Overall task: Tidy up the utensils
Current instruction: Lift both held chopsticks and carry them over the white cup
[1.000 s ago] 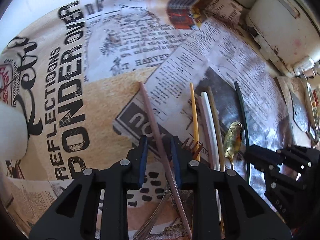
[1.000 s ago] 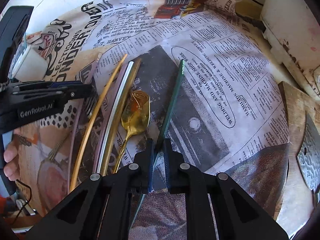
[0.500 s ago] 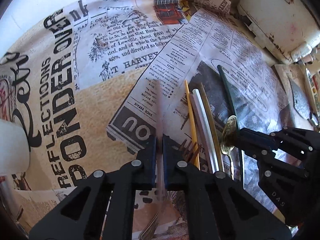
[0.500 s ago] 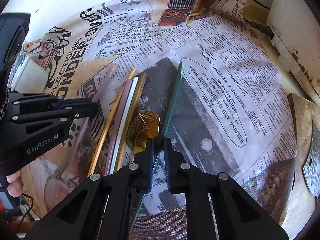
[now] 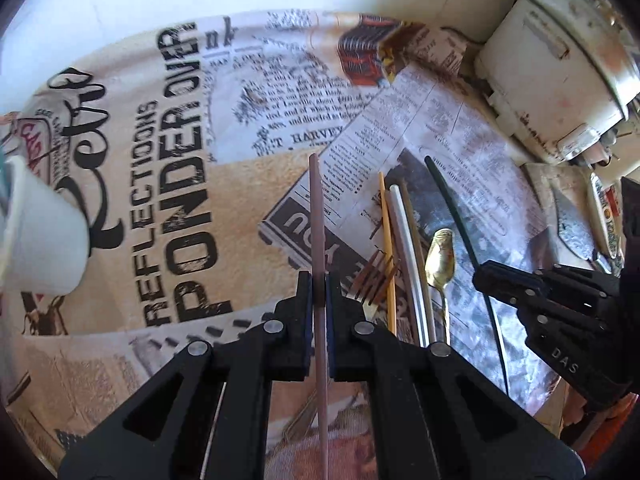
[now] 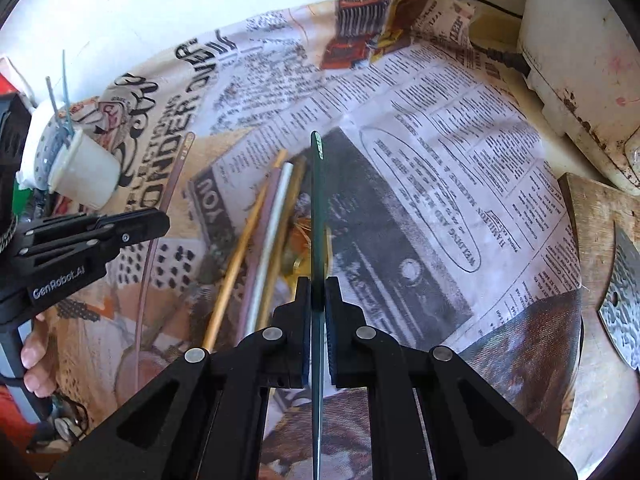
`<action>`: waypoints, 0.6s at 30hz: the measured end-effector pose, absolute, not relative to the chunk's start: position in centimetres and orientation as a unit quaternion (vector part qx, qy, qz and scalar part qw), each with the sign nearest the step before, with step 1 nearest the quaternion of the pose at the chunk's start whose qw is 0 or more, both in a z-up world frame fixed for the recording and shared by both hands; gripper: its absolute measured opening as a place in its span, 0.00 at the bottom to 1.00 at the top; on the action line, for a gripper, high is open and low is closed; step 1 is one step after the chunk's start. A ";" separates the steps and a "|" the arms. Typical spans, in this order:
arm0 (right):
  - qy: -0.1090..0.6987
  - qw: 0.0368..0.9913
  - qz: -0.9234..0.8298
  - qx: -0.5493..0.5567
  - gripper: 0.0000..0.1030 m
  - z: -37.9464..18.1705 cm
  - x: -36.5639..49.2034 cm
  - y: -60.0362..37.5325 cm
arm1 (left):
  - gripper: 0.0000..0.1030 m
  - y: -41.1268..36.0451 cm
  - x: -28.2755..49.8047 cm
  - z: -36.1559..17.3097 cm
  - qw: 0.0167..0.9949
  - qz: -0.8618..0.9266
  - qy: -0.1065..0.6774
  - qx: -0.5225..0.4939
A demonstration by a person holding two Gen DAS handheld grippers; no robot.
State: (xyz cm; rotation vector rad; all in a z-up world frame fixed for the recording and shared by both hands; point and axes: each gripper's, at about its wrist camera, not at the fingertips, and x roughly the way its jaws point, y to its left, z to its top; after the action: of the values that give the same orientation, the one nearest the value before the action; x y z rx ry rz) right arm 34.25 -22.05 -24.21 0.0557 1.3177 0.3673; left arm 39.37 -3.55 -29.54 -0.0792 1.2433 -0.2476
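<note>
Likely light, stiff and slippery, the pink chopstick (image 5: 316,216) sat pinched mid-length in the left gripper (image 5: 319,292) jaws, and the green chopstick (image 6: 317,200), right of the gold spoon (image 5: 439,256), in the right gripper (image 6: 318,300) jaws.

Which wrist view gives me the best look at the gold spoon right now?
The left wrist view. There the gold spoon lies in plain sight, bowl and handle, between the pale chopsticks and the dark green chopstick. In the right wrist view it sits mostly hidden behind the green chopstick held by the right gripper, only blurred gold glints showing.

White cup (image 5: 42,236) left of bare tablecloth (image 5: 248,200)
</note>
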 end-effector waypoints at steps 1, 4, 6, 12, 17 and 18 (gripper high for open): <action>0.605 0.777 0.172 0.028 0.06 -24.0 34.3 -21.8 | 0.04 -3.4 39.0 -29.0 0.808 -0.114 0.576 -0.043; 0.593 0.783 0.185 0.038 0.06 -22.8 34.4 -21.1 | 0.04 -2.3 38.2 -27.3 0.821 -0.108 0.558 -0.056; 0.580 0.790 0.193 0.038 0.06 -21.8 34.4 -20.3 | 0.04 -1.7 37.8 -26.3 0.830 -0.101 0.545 -0.061; 0.541 0.809 0.224 0.044 0.06 -18.8 34.6 -17.6 | 0.04 1.3 35.9 -23.0 0.858 -0.073 0.503 -0.074; 0.509 0.822 0.251 0.043 0.06 -16.2 34.8 -14.6 | 0.04 4.0 34.6 -20.2 0.880 -0.046 0.466 -0.084; 0.502 0.825 0.258 0.041 0.06 -15.7 34.9 -13.9 | 0.04 4.6 34.4 -19.7 0.883 -0.041 0.458 -0.088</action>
State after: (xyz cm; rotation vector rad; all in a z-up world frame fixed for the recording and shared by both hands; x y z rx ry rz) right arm 34.93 -13.87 -15.67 0.0875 1.0661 0.5474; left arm 34.37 4.62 -19.72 -0.1830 0.9541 -0.0859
